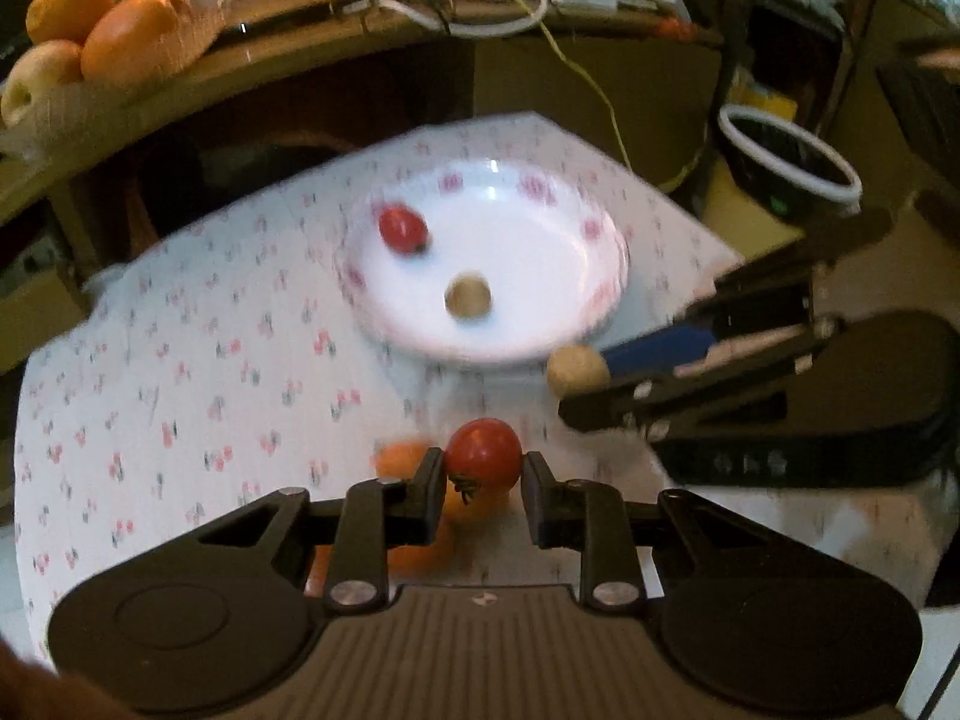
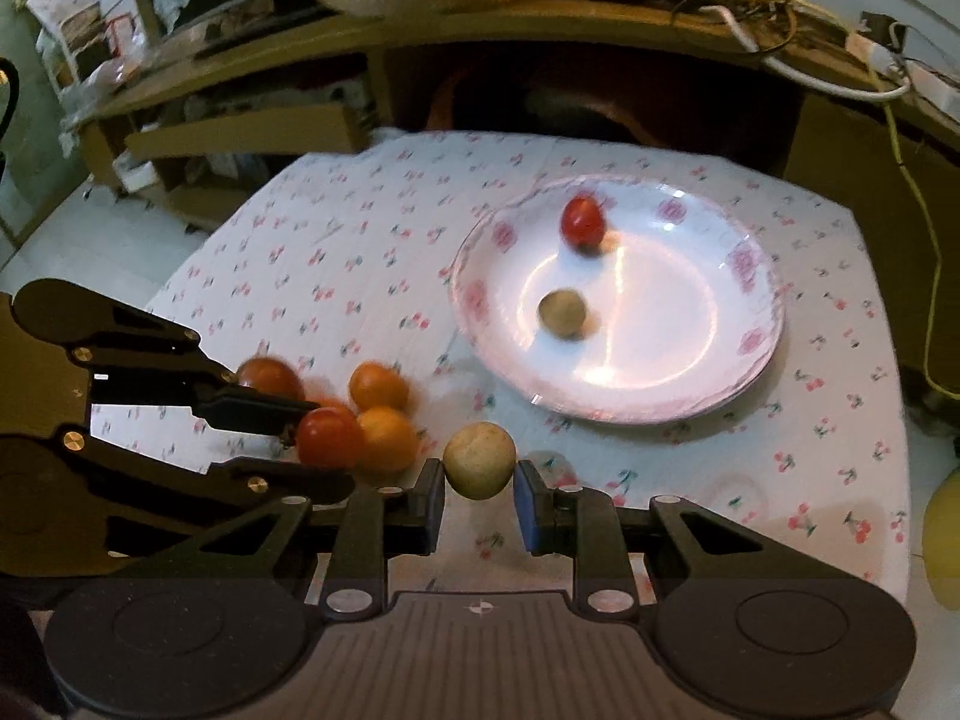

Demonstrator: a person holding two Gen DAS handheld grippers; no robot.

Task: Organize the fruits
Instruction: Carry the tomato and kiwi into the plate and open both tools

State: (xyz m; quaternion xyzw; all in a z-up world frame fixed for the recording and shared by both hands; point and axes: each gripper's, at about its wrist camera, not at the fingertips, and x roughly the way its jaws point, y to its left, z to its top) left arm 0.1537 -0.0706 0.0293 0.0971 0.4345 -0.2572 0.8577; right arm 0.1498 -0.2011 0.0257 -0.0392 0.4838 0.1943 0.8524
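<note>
Left wrist view: left gripper (image 1: 483, 468) clamps a red tomato (image 1: 483, 453); right gripper (image 2: 479, 480) clamps a tan fruit (image 2: 479, 461) near the plate (image 2: 744, 372).

You are viewing dim, warm indoor light. Overhead glare streaks the white floral-rimmed ceramic plate (image 2: 690, 372); everything around the plate is smeared by motion blur, including the cherry-print tablecloth (image 2: 372, 252). Beyond the plate, the shelf recess is in deep shadow. Fisheye curvature bends and darkens both frames' edges.
</note>
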